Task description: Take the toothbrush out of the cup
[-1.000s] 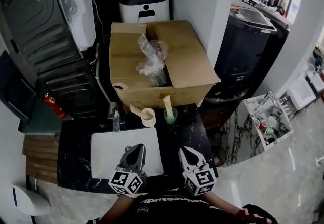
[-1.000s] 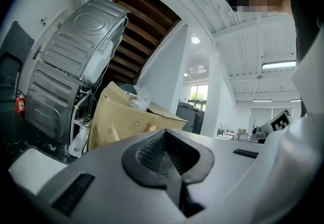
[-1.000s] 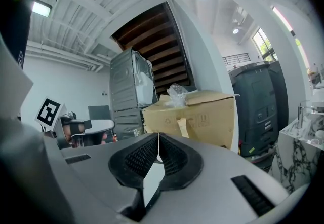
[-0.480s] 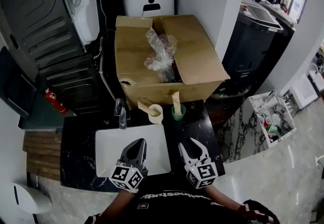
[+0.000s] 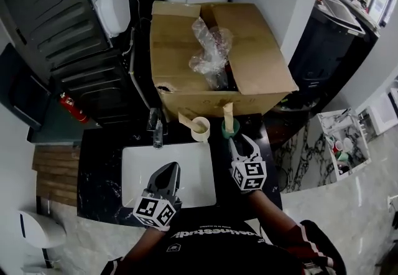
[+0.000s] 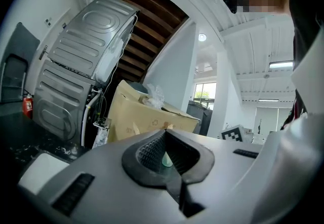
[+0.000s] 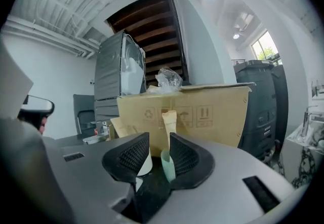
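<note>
Before the brown cardboard box (image 5: 186, 62), the tan toothbrush (image 5: 227, 113) stands in a small green cup (image 5: 229, 128), just ahead of the right gripper (image 5: 239, 141), whose jaws have just spread wide and hold nothing; the left gripper (image 5: 169, 171) is closed, empty.

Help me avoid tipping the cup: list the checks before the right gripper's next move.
1. Right gripper jaws apart, just opened, nothing between them: ok.
2. Aimed at the green cup: ok.
3. Toothbrush upright in that cup, top free: ok.
4. Room between it and the white cup for a jaw: cannot tell.
5. Left gripper shut, empty, over the sink, away from the cups: ok.
</note>
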Demonstrator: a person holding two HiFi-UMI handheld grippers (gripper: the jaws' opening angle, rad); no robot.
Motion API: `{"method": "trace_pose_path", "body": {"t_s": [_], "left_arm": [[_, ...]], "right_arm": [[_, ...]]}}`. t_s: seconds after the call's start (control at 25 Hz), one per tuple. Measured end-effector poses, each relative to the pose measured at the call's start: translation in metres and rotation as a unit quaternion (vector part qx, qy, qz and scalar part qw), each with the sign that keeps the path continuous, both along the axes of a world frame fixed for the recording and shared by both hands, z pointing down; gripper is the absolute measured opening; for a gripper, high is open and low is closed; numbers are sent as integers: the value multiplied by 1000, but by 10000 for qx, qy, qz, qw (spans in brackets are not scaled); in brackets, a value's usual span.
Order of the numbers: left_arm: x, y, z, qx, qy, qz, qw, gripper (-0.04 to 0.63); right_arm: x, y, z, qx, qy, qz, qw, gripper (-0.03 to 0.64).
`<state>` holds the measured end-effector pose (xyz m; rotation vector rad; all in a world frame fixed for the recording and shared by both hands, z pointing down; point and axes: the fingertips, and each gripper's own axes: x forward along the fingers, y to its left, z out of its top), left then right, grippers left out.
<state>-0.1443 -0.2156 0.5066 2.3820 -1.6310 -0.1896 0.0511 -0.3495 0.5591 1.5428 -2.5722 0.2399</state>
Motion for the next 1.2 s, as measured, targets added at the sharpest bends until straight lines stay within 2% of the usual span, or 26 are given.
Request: {"method": "trace_pose_path", "body": {"t_s": [0.2,0.44,0.56,0.6,0.64,0.72,1.0,1.2], "left_arm": [[-12,1,8,-107,12,-178,9998,15],[-18,3,14,-208,3,-326,9993,15],[-19,4,15,-228,-1,-359,9991,15],[-19,5,16,-236,-2,-370,9990,15],[-20,6,16,-242,-3,-383,9990,15],[-20,7,17,-242,-8,-403,9989,15],[-16,11,15,-199,-7,-355,9992,15],[-15,15,9,-114,4,-327,9994,15]], "right_arm": [[-4,-58,24,33,464,83,9989,147],[-8,-96,42,-179,601,112,9980,147],[-12,-101,44,-173,720,41,9972,147],[-12,-101,44,-152,785,55,9968,127],[-11,-100,44,-122,851,82,9963,66],[-10,-99,43,-60,914,96,9957,44],[-10,-91,34,138,961,71,9953,38],[-13,-87,-9,527,868,53,9948,38]]}}
